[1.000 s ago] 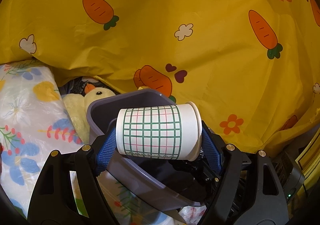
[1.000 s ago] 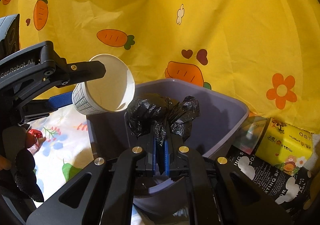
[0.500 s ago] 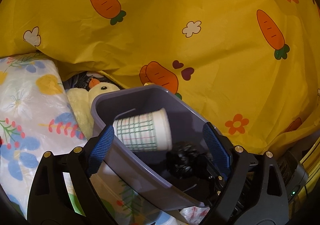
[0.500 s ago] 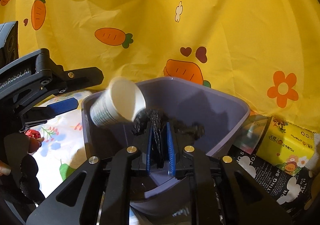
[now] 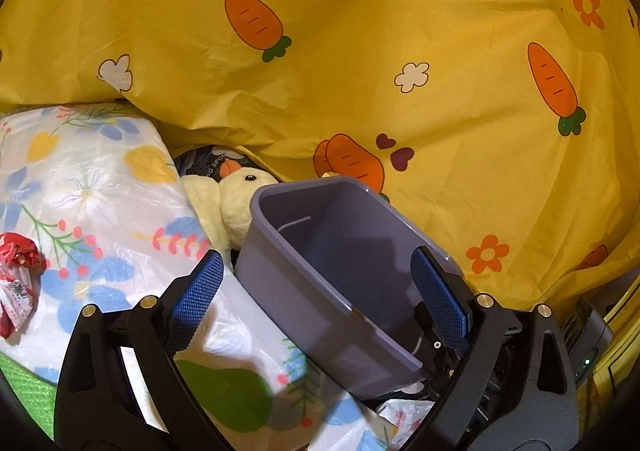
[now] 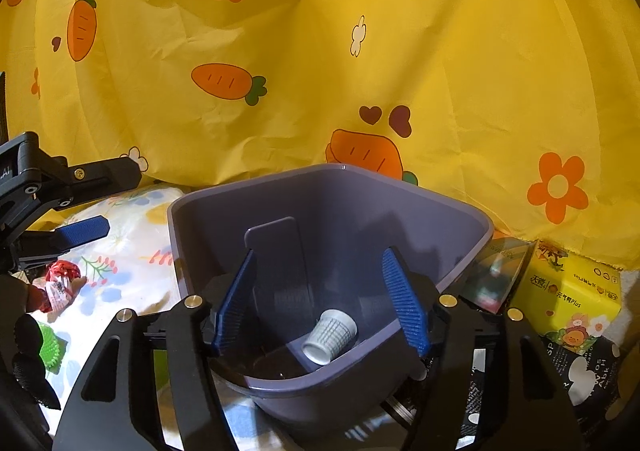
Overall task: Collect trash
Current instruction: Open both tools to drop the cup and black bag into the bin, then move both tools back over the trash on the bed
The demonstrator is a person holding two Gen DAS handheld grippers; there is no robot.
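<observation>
We read little writing: "Plus" after some Chinese characters on the one yellow tissue pack [image 6: 574, 289] at the right, broken white letters on the black packet [image 6: 580, 371] beneath it, and "SPO" on a dark packet [image 5: 212, 167] behind the plush duck [image 5: 236, 199]; the red wrapper [image 5: 18, 275] carries print too small to read.

Only the right wrist view looks down to the bottom of the grey bin [image 6: 460, 207], where one checked paper cup [image 6: 330, 335] lies on its side beside a dark mass we cannot make out; the left wrist view shows only the bin's upper walls, and alone shows the duck, just left of the bin on the flowered plastic sheet [image 5: 100, 195].

The right claw [image 6: 320, 307] has just been opening; its jaws stand apart over the bin's near rim, nothing between them. The left claw [image 5: 320, 291] is spread wide and empty, straddling the bin's near left corner; it appears once in the right view, at the left edge.

One green spiky ball [image 6: 50, 347] lies near the sheet's left edge.
</observation>
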